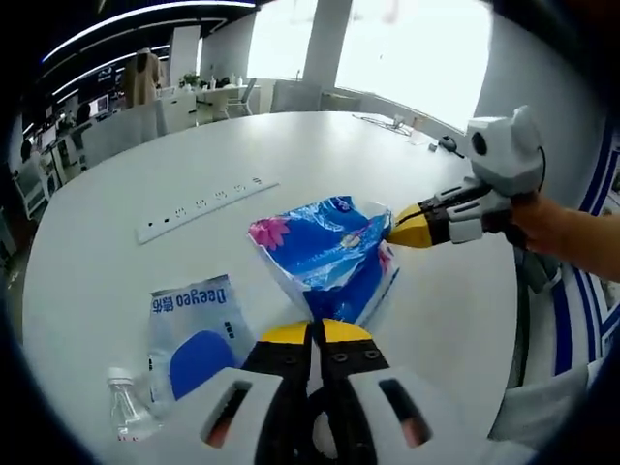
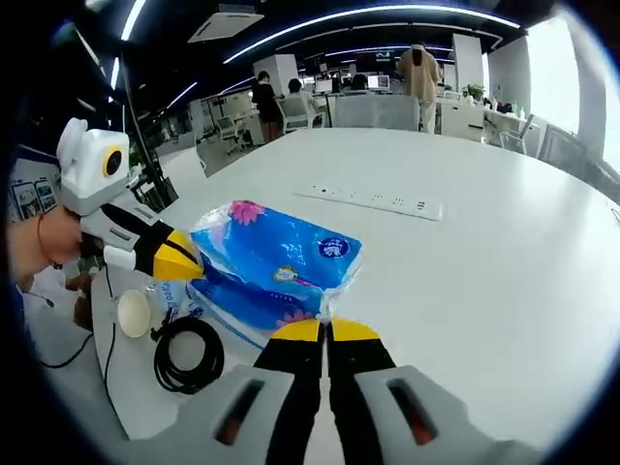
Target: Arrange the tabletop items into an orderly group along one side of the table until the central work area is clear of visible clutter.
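A blue tissue pack (image 1: pixel 329 247) with pink flowers lies mid-table, stretched between both grippers. My left gripper (image 1: pixel 312 334) has its yellow tips pressed together on the pack's near edge. The right gripper (image 1: pixel 412 229) comes in from the right and pinches the opposite end. In the right gripper view the same pack (image 2: pixel 276 257) sits just past my right gripper (image 2: pixel 326 331), which is shut on its wrapper, while the left gripper (image 2: pixel 179 258) holds the far-left end. Whether the pack is off the white table (image 1: pixel 291 145) I cannot tell.
A Deeyeo wipes pack (image 1: pixel 194 325) and a small clear bottle (image 1: pixel 126 402) lie near the left gripper. A white power strip (image 1: pixel 203 206) (image 2: pixel 373 201) runs across the table. A black cable coil (image 2: pixel 189 354) and a small white cup (image 2: pixel 133 312) sit by the edge.
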A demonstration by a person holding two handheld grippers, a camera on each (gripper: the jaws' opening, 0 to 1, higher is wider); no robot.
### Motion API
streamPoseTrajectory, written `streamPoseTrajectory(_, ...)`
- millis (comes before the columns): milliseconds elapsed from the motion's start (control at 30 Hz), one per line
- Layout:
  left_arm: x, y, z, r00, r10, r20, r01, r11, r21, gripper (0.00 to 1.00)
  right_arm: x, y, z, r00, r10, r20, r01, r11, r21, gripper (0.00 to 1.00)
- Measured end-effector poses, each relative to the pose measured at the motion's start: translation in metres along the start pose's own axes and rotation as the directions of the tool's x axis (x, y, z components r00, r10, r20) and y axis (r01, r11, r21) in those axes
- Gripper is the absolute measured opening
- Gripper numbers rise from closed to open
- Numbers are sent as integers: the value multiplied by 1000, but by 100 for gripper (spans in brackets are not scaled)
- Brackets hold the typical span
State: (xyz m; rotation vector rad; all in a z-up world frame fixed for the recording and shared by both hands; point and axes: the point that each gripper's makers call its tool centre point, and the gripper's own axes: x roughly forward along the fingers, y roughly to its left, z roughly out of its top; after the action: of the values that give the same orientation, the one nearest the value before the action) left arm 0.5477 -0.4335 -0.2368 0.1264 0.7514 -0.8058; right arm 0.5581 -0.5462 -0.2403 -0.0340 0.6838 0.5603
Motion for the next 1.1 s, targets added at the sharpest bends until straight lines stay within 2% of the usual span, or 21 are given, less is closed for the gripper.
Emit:
streamPoseTrajectory(600, 42, -47, 36, 999, -51, 14, 50, 998, 27, 0, -40, -58, -4, 995, -96, 0, 96, 995, 10, 0)
streamPoseTrajectory(1100, 87, -71, 42, 996, -92, -10, 92, 996, 9, 0, -51, -102, -25, 988, -151, -40, 153, 988, 35, 0)
